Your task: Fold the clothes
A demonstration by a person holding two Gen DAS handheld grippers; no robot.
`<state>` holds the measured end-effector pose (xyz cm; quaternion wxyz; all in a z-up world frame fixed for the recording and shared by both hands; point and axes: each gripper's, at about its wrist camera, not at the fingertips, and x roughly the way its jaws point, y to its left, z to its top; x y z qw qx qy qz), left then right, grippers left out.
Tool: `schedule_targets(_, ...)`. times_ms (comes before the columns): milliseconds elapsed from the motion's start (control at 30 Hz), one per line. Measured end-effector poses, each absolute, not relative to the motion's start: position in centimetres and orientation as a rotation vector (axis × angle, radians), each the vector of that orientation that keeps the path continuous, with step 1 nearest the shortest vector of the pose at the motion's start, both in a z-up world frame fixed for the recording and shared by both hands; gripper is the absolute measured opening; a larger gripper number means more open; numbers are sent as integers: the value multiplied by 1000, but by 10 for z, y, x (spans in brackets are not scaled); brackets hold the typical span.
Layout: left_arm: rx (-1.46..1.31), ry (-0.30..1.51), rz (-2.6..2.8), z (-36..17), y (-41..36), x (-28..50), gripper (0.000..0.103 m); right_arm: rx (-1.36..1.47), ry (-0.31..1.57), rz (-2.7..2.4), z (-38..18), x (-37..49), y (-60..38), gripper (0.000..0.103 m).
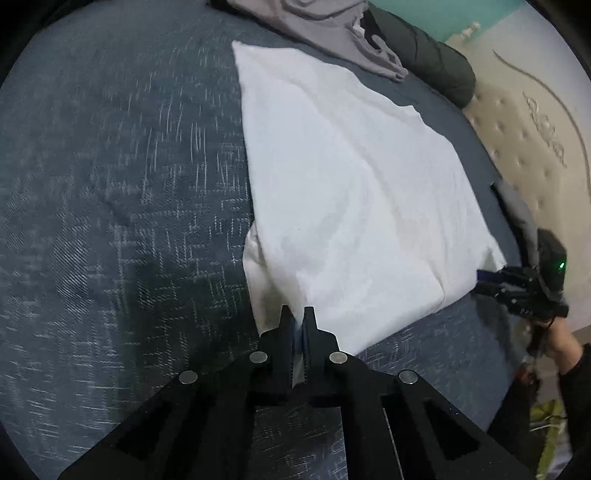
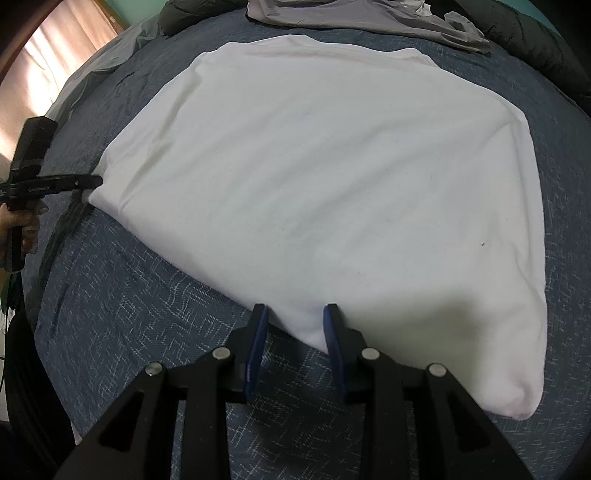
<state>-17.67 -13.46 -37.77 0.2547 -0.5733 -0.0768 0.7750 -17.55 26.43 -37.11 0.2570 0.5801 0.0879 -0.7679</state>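
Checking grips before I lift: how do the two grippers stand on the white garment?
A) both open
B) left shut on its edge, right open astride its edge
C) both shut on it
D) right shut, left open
B: the left gripper pinches the white garment; the right gripper stands open, cloth between its fingers.

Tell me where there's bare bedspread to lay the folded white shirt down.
Bare bedspread lies wide beside the white shirt in the left wrist view, on the side away from the headboard. A narrower strip runs below its near edge. The far end is crowded: a grey garment and a dark cushion.
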Motion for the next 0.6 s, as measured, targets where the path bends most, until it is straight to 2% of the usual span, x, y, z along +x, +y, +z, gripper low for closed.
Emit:
schedule_targets(100,-1511,-106,2185,-362,-134,-176,2,1571,260,-2084,-371,-175,263,31)
schedule_targets(267,-1514,-103,2195,-350,-155,-178,2,1569,304,-2099,-373,-174,261,28)
schedule_targets(500,-1555,-145,2170,-373,-144,-189,3,1573,268,-2115,-372,-172,266,28)
schedule_targets(600,-1515,-201,2160,-365,-145,-185,5,1575,199,-2115,-370,-172,271,28)
